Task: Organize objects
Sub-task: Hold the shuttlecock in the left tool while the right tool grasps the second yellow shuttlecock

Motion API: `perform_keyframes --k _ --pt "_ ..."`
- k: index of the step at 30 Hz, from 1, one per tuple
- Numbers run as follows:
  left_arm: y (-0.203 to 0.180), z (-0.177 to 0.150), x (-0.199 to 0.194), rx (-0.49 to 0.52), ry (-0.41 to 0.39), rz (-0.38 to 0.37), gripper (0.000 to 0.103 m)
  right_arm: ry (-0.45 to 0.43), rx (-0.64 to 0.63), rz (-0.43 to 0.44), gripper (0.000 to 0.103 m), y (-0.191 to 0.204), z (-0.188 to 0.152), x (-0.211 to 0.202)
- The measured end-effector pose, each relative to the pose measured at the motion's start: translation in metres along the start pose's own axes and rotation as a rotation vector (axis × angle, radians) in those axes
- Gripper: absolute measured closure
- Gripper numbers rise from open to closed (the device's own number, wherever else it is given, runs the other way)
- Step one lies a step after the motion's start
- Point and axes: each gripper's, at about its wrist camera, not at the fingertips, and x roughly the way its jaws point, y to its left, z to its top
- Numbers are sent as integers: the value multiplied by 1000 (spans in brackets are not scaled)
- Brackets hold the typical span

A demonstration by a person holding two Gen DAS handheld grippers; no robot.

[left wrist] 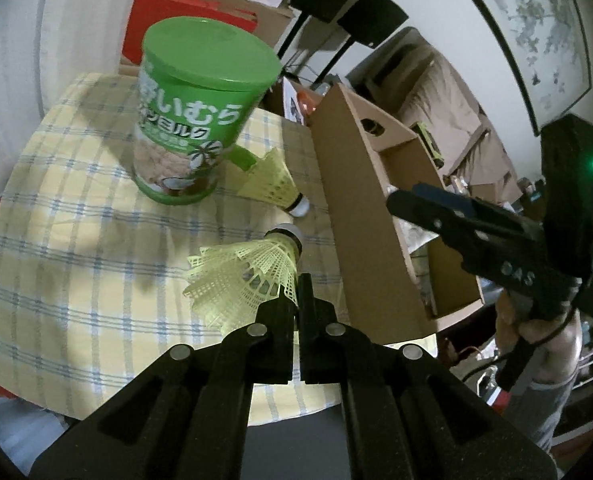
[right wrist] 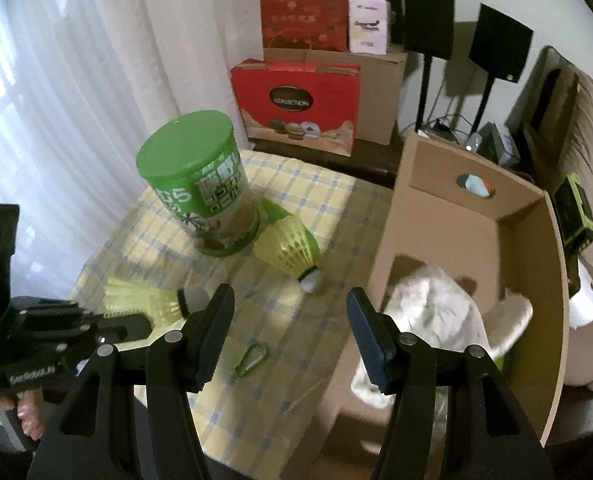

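Left wrist view: we see our left gripper [left wrist: 295, 300] with its fingers [left wrist: 278, 320] pinched on the skirt edge of a yellow shuttlecock [left wrist: 248, 276]. Its cork end points away from us, above the checked cloth [left wrist: 76, 240] on the bench. A second shuttlecock [left wrist: 274, 186] lies on the cloth, its skirt against the green canister [left wrist: 192, 120] and its cork end near the cardboard box [left wrist: 356, 200]. The canister stands upright with its lid on.

Right wrist view: our right gripper [right wrist: 290, 316] has its fingers [right wrist: 370, 344] spread wide with nothing between them. It hangs over the near part of the bench, one finger over the cloth [right wrist: 296, 344], the other over the box [right wrist: 536, 280] wall. The box is open-topped and sits at the right side of the bench. White crumpled cloth [right wrist: 436, 300] lies inside it. A green carabiner [right wrist: 252, 360] lies flat on the checked cloth, between the fingers as this view frames it. We see the held shuttlecock [right wrist: 144, 300] at left in the left gripper [right wrist: 136, 326]. The other shuttlecock [right wrist: 292, 250] rests beside the canister [right wrist: 204, 192].
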Motion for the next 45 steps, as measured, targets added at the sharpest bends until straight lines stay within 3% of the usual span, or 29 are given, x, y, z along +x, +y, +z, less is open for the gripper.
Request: perform_keyframes --k 9,20,32,41,45 --pt "15 0 -6 -14 -7 23 102 120 -69 -25 43 9 30 59" --pt "25 -3 -11 -34 -16 19 102 264 -159 -20 43 22 35 116" --pt "38 -1 -10 -62 -16 0 102 408 -285 -127 44 26 28 155" --pt "42 -2 -8 -76 -16 -10 102 431 -294 -139 57 22 23 168" --pt "41 -1 -7 -76 -12 -10 102 415 -299 -154 71 25 17 166"
